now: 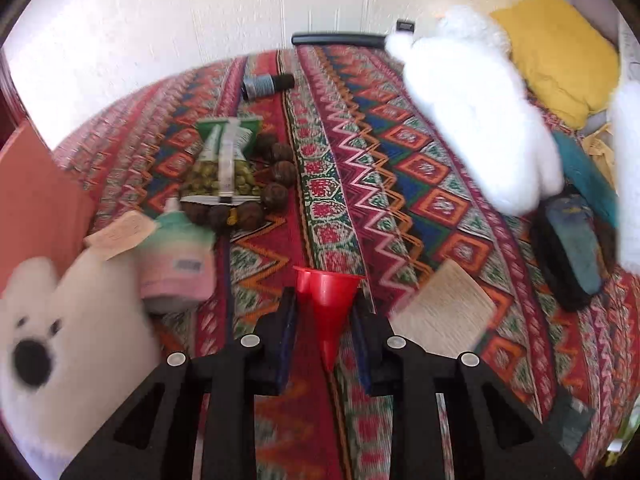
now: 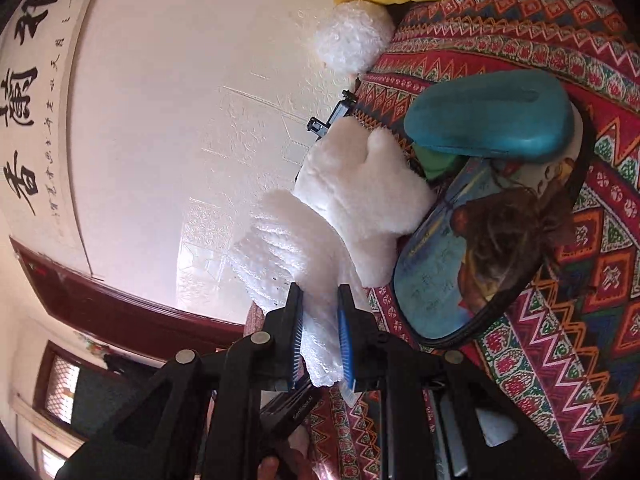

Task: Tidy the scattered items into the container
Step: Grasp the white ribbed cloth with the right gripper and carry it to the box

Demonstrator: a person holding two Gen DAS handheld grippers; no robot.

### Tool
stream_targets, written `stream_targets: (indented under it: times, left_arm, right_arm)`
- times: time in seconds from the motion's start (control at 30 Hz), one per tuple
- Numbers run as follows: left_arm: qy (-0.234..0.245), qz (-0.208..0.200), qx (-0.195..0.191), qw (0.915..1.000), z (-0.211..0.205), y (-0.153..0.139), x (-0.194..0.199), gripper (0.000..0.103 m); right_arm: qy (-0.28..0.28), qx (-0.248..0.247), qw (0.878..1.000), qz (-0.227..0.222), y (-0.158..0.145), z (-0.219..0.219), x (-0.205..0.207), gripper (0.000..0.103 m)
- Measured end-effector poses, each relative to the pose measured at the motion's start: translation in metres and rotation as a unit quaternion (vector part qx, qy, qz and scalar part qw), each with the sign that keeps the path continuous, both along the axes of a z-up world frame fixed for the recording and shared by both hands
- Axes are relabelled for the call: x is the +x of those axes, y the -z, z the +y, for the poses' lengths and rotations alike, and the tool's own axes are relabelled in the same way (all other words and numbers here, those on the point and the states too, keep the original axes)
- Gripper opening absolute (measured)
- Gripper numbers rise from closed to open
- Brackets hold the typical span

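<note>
One red funnel [image 1: 327, 300], two white mittens [image 1: 472, 120]

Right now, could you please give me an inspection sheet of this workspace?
Surface: patterned woven cloth, red with zigzags, covers the whole top.
Job's things: red funnel; white plush mitten; second white bear-faced mitten; pink-and-green bottle; bag of green peas; brown bead string; small dark bottle lying down; teal case on an open zipped pouch. No container identified with certainty.
Clutter: paper slips, yellow cloth.
Grippers: left gripper has its jaws around the funnel; right gripper has its jaws shut on the white plush mitten.
Cables: nothing seen.
Surroundings: white wall, calligraphy scroll, dark red trim.
</note>
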State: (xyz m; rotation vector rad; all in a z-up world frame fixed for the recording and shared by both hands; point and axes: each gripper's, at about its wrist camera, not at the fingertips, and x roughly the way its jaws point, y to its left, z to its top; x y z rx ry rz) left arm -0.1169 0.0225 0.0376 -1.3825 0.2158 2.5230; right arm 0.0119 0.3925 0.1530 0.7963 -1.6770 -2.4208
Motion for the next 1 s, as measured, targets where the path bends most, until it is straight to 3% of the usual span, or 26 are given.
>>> stream_targets:
  times: [0.17, 0.3, 0.4, 0.43, 0.5, 0.57, 0.67, 0.73, 0.83, 0.9, 1.0]
  left_arm:
    - [-0.028, 0.091, 0.045, 0.9945, -0.049, -0.077, 0.066, 0.022]
    - [-0.112, 0.198, 0.071, 0.9712, -0.141, -0.158, 0.120, 0.022]
    - [-0.184, 0.236, 0.080, 0.9508, -0.216, -0.188, 0.133, 0.022]
    - [-0.200, 0.226, 0.081, 0.9497, -0.240, -0.187, 0.130, 0.023]
    - [-0.227, 0.178, 0.094, 0.9529, -0.286, -0.168, 0.118, 0.040]
    - [-0.269, 0.150, 0.120, 0.9437, -0.326, -0.139, 0.116, 0.089]
    - [-0.327, 0.127, 0.164, 0.9221, -0.375, -0.119, 0.124, 0.090]
    - [-0.369, 0.149, 0.201, 0.8952, -0.406, -0.124, 0.139, 0.091]
    - [-0.422, 0.173, 0.238, 0.8574, -0.440, -0.125, 0.159, 0.101]
    - [-0.444, 0.170, 0.255, 0.8417, -0.457, -0.119, 0.164, 0.102]
    - [-0.458, 0.158, 0.277, 0.8299, -0.472, -0.110, 0.168, 0.102]
  right_arm:
    - [-0.006, 0.001, 1.000, 0.002, -0.003, -0.005, 0.001, 0.015]
    - [-0.010, 0.009, 1.000, -0.002, -0.003, -0.011, 0.000, 0.015]
    - [-0.022, 0.015, 1.000, 0.001, -0.006, -0.022, 0.001, 0.015]
    - [-0.027, 0.023, 0.999, 0.003, -0.009, -0.028, 0.001, 0.015]
    - [-0.040, 0.045, 0.998, 0.006, -0.016, -0.042, 0.002, 0.015]
    - [-0.059, 0.074, 0.995, 0.012, -0.026, -0.063, 0.004, 0.015]
    - [-0.096, 0.117, 0.988, 0.027, -0.043, -0.102, 0.010, 0.015]
    - [-0.127, 0.144, 0.980, 0.054, -0.063, -0.140, 0.015, 0.015]
    - [-0.192, 0.166, 0.961, 0.113, -0.098, -0.217, 0.020, 0.015]
    - [-0.238, 0.178, 0.943, 0.152, -0.120, -0.271, 0.022, 0.015]
    - [-0.303, 0.187, 0.913, 0.200, -0.147, -0.351, 0.019, 0.018]
